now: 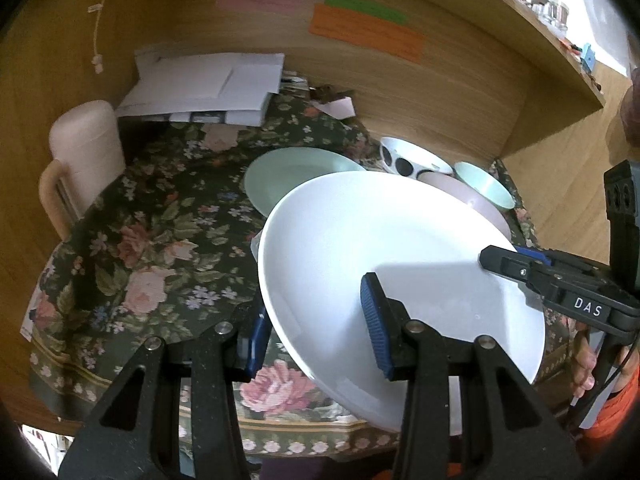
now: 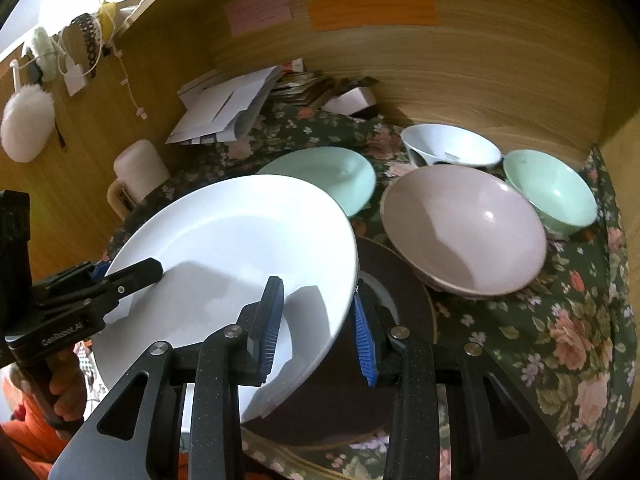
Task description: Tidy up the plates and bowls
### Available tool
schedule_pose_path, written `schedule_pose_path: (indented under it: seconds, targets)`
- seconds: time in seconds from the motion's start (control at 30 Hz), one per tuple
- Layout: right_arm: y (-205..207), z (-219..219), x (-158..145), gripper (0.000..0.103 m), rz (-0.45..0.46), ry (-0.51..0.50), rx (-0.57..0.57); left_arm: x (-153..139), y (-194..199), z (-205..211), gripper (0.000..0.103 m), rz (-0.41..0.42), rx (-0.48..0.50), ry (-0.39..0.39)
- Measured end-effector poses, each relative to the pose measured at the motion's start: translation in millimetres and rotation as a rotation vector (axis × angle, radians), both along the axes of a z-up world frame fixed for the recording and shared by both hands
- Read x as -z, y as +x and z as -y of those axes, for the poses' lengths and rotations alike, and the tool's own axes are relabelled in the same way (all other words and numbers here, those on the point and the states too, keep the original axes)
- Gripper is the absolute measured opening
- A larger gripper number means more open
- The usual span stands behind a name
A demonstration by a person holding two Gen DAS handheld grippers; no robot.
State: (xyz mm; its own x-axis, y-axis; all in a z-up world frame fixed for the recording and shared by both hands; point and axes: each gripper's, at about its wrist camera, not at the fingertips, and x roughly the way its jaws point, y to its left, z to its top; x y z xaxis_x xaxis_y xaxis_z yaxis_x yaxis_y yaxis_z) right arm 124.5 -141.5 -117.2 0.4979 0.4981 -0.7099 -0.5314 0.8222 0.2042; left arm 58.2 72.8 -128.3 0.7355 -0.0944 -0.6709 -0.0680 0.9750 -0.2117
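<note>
Two grippers are carrying one large round white plate (image 1: 400, 280) tilted above the floral tablecloth (image 1: 140, 260): the left gripper (image 1: 320, 328) is clamping its left rim, the right gripper (image 2: 316, 328) its right. Judging by position, it is heading onto the pale green plate (image 2: 320, 172) or the dark brown plate (image 2: 400, 292), which is largely hidden.

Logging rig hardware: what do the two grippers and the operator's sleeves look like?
Both the left gripper and right gripper are matte black, speckled, with silver pivot bolts and ribbed blue pads on the jaws. Left body reads "GenRobot.AI", right reads "DAS". A thin black cable trails the right. Sleeves are orange.
</note>
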Motion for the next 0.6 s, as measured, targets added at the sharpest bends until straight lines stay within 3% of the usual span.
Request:
schedule_pose_path:
  seconds: [0.6]
  targets:
    - [7.6, 30.9, 35.8, 0.031, -0.104, 0.022, 0.072, 34.9, 22.8, 26.0, 0.043, -0.097, 0.070, -0.008]
